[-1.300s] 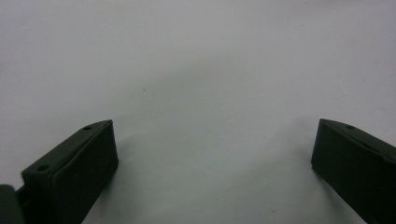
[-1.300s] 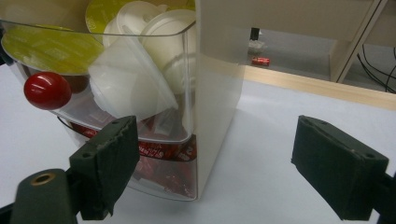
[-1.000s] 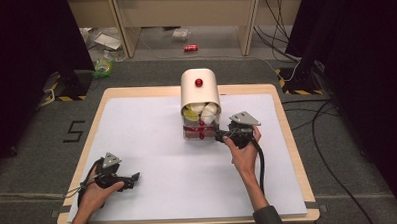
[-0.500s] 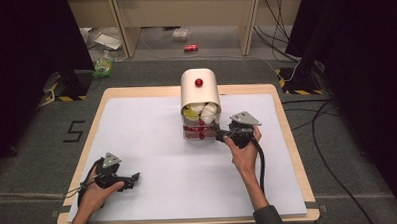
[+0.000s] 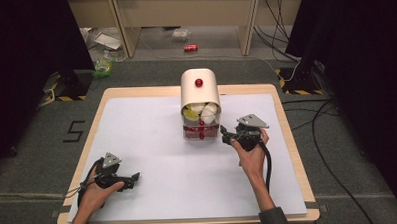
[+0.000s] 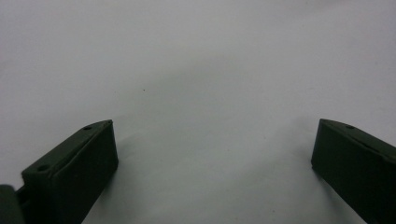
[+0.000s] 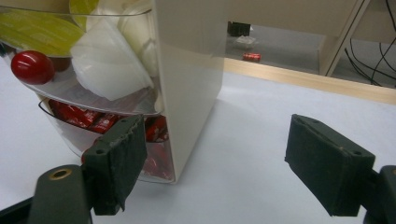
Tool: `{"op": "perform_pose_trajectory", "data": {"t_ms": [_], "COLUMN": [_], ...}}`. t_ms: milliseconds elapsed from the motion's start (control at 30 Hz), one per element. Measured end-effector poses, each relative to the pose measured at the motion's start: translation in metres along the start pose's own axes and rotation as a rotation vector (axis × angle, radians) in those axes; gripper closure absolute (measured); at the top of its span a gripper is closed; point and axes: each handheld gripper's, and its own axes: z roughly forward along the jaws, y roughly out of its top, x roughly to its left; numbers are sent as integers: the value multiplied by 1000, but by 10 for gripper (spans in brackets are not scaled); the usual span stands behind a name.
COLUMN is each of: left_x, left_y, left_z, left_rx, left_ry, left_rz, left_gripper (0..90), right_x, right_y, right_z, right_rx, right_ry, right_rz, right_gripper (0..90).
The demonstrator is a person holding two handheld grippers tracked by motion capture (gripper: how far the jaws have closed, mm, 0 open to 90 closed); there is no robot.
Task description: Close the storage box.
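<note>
- Dispenser [image 5: 200, 94], cream with an arched top, red knob and two clear drawers of white pods and red packets, stands upright at the surface's [image 5: 152, 143] far middle, drawers facing the person.
- Right gripper [image 5: 226, 137], just beside its lower drawer, has been closing its jaws, nothing between them.
- Left gripper [image 5: 134, 180] rests released near the front edge.

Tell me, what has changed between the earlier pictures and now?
Only the right gripper: its jaws have just been closing a little, beside the cream dispenser, with nothing between them. The dispenser and the left gripper, open on the table, kept their places.
</note>
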Motion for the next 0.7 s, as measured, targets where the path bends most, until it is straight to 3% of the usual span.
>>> {"op": "perform_pose_trajectory", "data": {"t_ms": [700], "left_x": [0], "left_y": [0], "left_z": [0], "left_rx": [2], "left_ry": [-1], "left_rz": [1], "left_gripper": [0], "right_x": [-4], "right_y": [0], "right_z": [-18], "right_rx": [-12], "right_ry": [12], "right_rz": [9], "right_gripper": [209]}}
